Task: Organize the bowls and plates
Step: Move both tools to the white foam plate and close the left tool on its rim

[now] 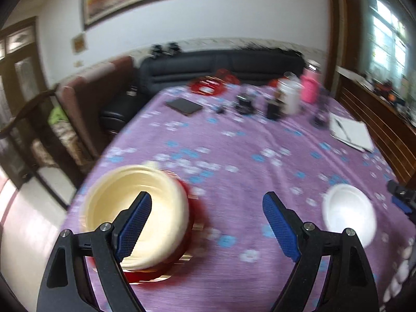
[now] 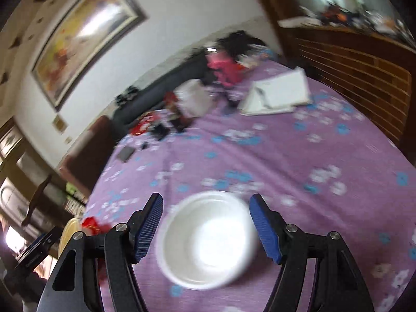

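Note:
A cream bowl [image 1: 135, 213] sits on a red plate [image 1: 192, 223] at the near left of the purple flowered tablecloth. My left gripper [image 1: 207, 195] is open and holds nothing; its left finger [image 1: 135, 221] hangs over the cream bowl. A white bowl [image 1: 348, 213] stands to the right. In the right wrist view this white bowl [image 2: 208, 239] lies between the fingers of my open right gripper [image 2: 206, 196], with the blue pads just outside its rim. The picture is blurred, so contact is unclear. The cream bowl's edge [image 2: 66, 231] and the red plate [image 2: 89, 225] show at far left.
At the table's far end stand a white jar [image 1: 288, 96], a pink bottle [image 1: 309, 88], a red tray [image 1: 208, 85], a dark tablet [image 1: 184, 106] and small black items. An open notebook [image 1: 351, 132] lies far right. Beyond the table are a dark sofa [image 1: 221, 65] and a wooden cabinet [image 2: 351, 59].

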`<state>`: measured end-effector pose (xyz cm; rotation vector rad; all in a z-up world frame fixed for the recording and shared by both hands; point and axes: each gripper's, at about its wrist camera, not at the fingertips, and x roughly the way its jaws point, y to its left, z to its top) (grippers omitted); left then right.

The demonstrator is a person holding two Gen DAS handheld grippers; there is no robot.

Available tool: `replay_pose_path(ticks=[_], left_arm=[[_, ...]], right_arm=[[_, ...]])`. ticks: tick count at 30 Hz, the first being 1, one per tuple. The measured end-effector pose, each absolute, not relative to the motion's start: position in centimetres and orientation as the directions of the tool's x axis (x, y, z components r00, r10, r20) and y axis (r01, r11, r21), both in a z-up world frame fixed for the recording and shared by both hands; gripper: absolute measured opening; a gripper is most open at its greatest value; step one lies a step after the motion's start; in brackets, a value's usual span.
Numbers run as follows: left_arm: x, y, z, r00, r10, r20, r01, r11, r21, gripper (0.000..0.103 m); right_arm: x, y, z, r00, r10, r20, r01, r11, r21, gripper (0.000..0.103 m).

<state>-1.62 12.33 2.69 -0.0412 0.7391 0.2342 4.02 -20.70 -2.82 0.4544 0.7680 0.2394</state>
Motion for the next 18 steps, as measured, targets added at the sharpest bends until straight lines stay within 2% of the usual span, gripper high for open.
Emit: replay_pose_path(ticks=[3,7,14,16,18], left_arm=[[0.6,9.5,1.1,0.686,0.081,-0.723,-0.126,0.992,-0.008,0.087],[4.0,5.9,-1.8,0.625,-0.015,-0.780,-0.036,0.998,-0.047,0.087],[7.3,2.9,-5.3,0.553,-0.076,-0.829,0.020,0.997,-0.078,0.085],[7.8,2.7,-6.1,0.532,-0.085,-0.843,0.021,0.996,-0.087,0.074],[8.4,2.3,-6.8,0.507,-0.105,-0.855,0.033,0.994,-0.102,0.054]], right_arm=[[4.1,-21.4,-4.3,0.667,0.357,-0.654,-0.033,0.891,0.452,0.073],[4.3,-20.9,-5.9,0.627,0.353,-0.694,-0.040,0.905,0.424,0.073],[5.1,-20.3,-7.5,0.586,0.380,-0.716,-0.056,0.900,0.432,0.065],[5.2,-20.1,-7.8,0.576,0.392,-0.718,-0.062,0.896,0.439,0.064],[5.3,-19.8,-8.1,0.569,0.395,-0.721,-0.069,0.896,0.438,0.061]])
